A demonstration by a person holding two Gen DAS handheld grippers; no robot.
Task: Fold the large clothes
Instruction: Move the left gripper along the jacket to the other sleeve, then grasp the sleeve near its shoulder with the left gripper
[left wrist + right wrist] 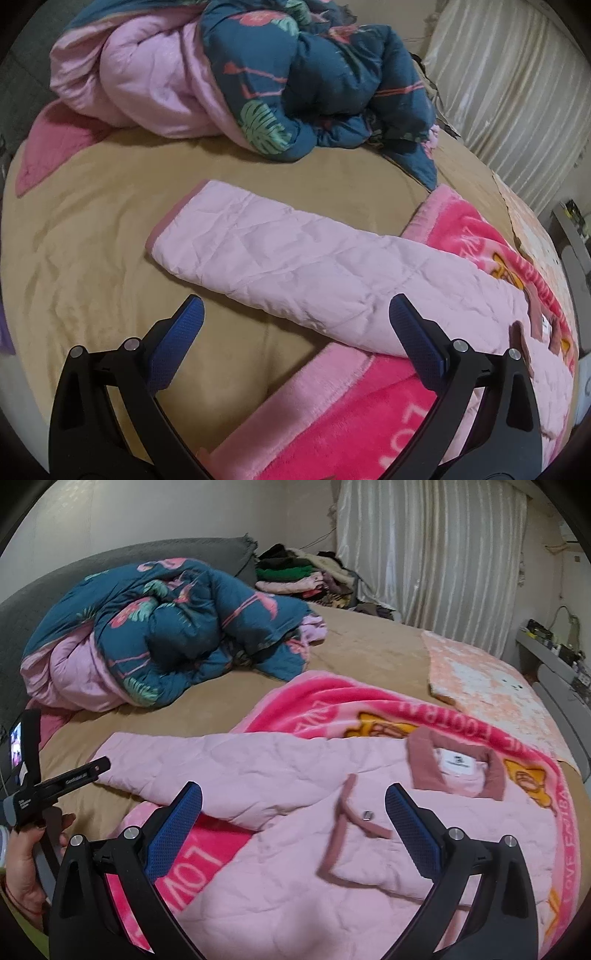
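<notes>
A pale pink quilted jacket (280,834) lies flat on a bright pink blanket (332,709), its darker pink collar (458,768) at the right. One sleeve (280,254) stretches left across the tan bed sheet. My left gripper (295,314) hovers open just short of the sleeve's near edge, nothing between its blue pads. My right gripper (293,801) is open above the jacket's chest, also holding nothing. In the right wrist view the left gripper (70,775) appears at the far left, held by a hand (26,864), beside the sleeve's cuff.
A bunched teal flamingo-print comforter (177,635) with pink lining fills the back left of the bed. A peach patterned cloth (491,690) lies at the right. Stacked clothes (303,576) sit by the curtain (443,561). Bare tan sheet (92,236) spreads left of the sleeve.
</notes>
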